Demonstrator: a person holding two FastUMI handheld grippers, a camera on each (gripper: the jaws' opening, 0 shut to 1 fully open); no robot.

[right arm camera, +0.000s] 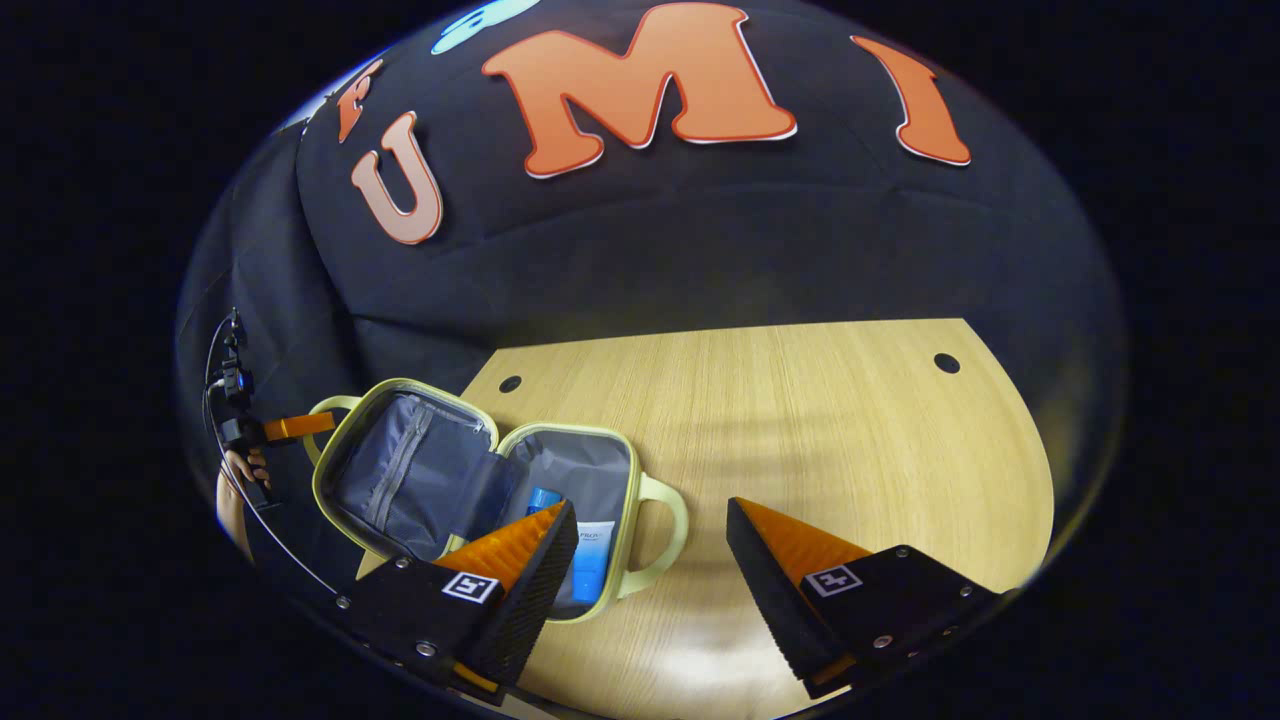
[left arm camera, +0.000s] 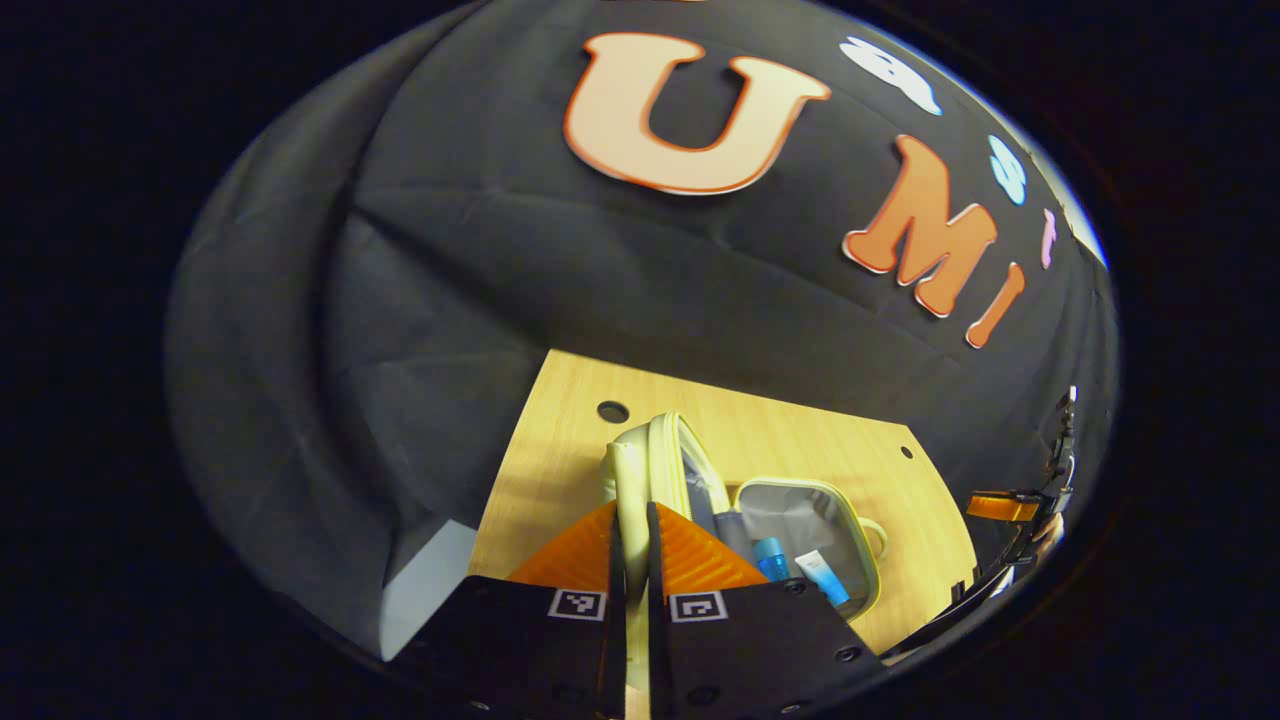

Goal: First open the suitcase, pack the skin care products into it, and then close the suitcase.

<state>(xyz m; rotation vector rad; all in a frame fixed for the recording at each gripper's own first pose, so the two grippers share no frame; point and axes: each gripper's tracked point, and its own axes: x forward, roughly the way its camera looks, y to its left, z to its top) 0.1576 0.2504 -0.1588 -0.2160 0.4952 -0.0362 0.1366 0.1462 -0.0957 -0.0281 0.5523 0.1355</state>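
The small pale-green suitcase (right arm camera: 480,410) lies open on the wooden table, grey lining showing. Its lid (right arm camera: 400,470) is raised on the left; in the left gripper view I look at the lid's rim (left arm camera: 628,470) edge-on. My left gripper (left arm camera: 632,510) is shut on that rim, both fingers pressing it. In the base (left arm camera: 800,515) lie a blue bottle (left arm camera: 770,556) and a white-and-blue tube (left arm camera: 822,576). My right gripper (right arm camera: 650,560) stands open just in front of the base, its left finger (right arm camera: 530,565) over the tube (right arm camera: 590,560) and bottle (right arm camera: 543,497). Nothing sits between its fingers.
The light wooden table (right arm camera: 850,420) has round cable holes (right arm camera: 946,362) near its back edge and bare room to the right of the case. The case's handle (right arm camera: 668,530) sticks out rightward. A hand (right arm camera: 243,468) holds the left gripper (right arm camera: 295,426) at far left.
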